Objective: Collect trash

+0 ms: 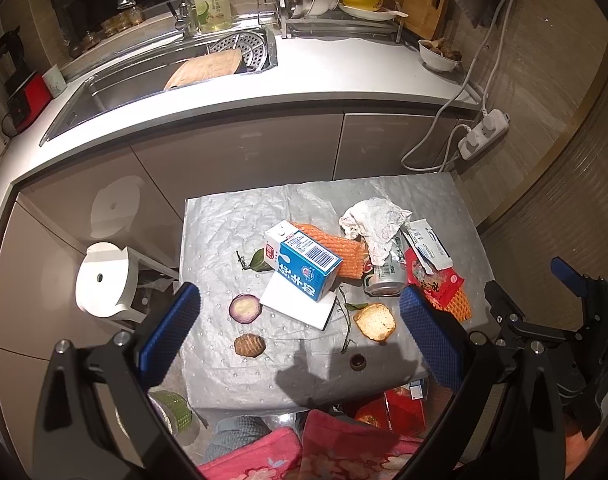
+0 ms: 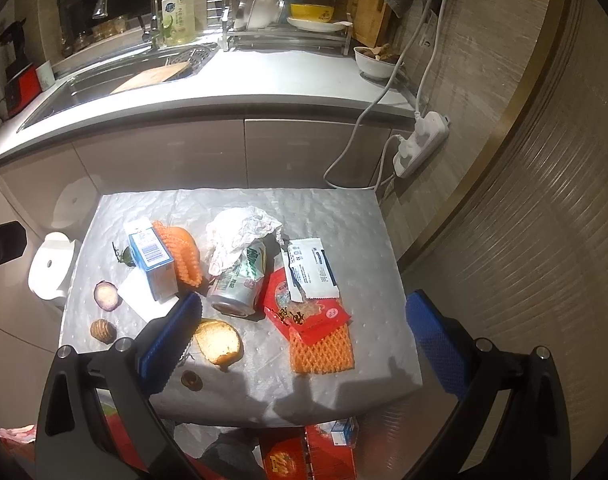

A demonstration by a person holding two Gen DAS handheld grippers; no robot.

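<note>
Trash lies on a small table covered in silver sheeting point(image 1: 224, 232) point(image 2: 343, 216). A blue milk carton point(image 1: 304, 264) point(image 2: 152, 260), a green can point(image 1: 385, 280) point(image 2: 240, 284), crumpled paper point(image 1: 373, 220) point(image 2: 240, 232), orange foam netting point(image 1: 343, 252) point(image 2: 321, 350), a red snack wrapper point(image 1: 435, 280) point(image 2: 307, 312), a white sachet point(image 2: 309, 270), a bread slice point(image 1: 375, 322) point(image 2: 218, 342), a purple slice point(image 1: 245, 308) point(image 2: 106, 295) and a brown cap point(image 1: 357, 362) point(image 2: 191, 380) are there. My left gripper point(image 1: 300, 344) and right gripper point(image 2: 304, 344) hover open and empty above the table's near edge.
A white stool point(image 1: 104, 280) stands left of the table. Red boxes point(image 2: 307, 452) and pink cloth point(image 1: 304, 448) lie below the near edge. Behind are the kitchen counter point(image 1: 323, 72), sink point(image 1: 152, 80) and a hanging power strip point(image 2: 421, 142).
</note>
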